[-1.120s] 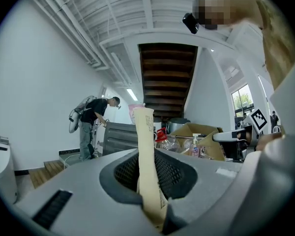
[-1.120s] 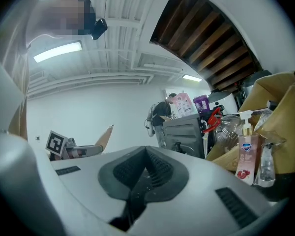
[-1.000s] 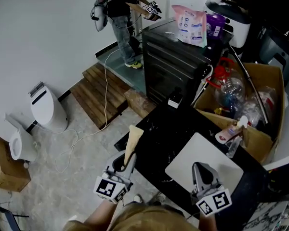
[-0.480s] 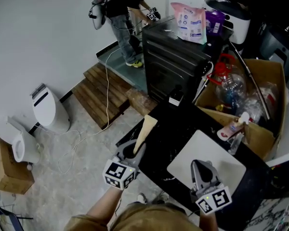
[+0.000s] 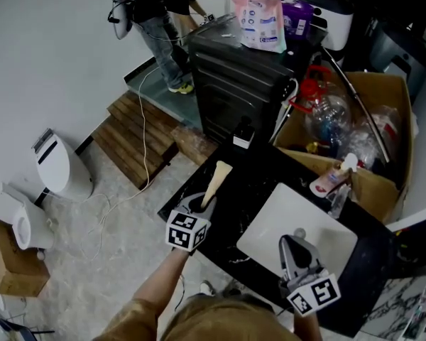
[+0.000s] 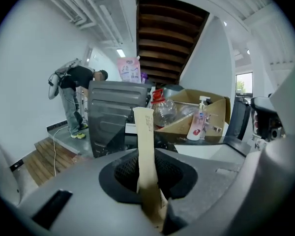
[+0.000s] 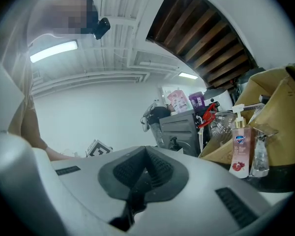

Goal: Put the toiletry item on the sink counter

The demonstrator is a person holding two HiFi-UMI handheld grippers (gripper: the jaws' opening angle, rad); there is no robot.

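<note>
Step in hand: delivery of the tube to the sink counter (image 5: 259, 180); judged to be the last stretch of the carry, with the set-down not yet made

Left gripper (image 5: 204, 203): jaws clamped on the lower end of the beige tube (image 5: 217, 178); in the left gripper view the tube (image 6: 146, 136) stands up out of the pads of the left gripper (image 6: 147, 178), flat crimped end foremost

Tube's place: above the counter's left edge, toward its far left corner; tip aimed at the black cabinet (image 5: 241, 84) beyond the far edge; whether the tip grazes the black top cannot be told, though it looks clear of it

Right gripper (image 5: 292, 246): jaws pressed together on nothing, as the right gripper view shows (image 7: 145, 168); poised over the near part of the white basin (image 5: 291, 219)

Counter: black and marbled; the basin fills its right half; a bare strip runs between the basin and the left edge

Far right edge: pump bottle (image 5: 332, 180) leaning by a cardboard box (image 5: 397, 105) crowded with bottles

Next move: judged to call for lowering the tube flat onto the bare strip left of the basin, well in from the edge so it cannot roll off; then parting the left jaws and drawing back along the tube's length
</note>
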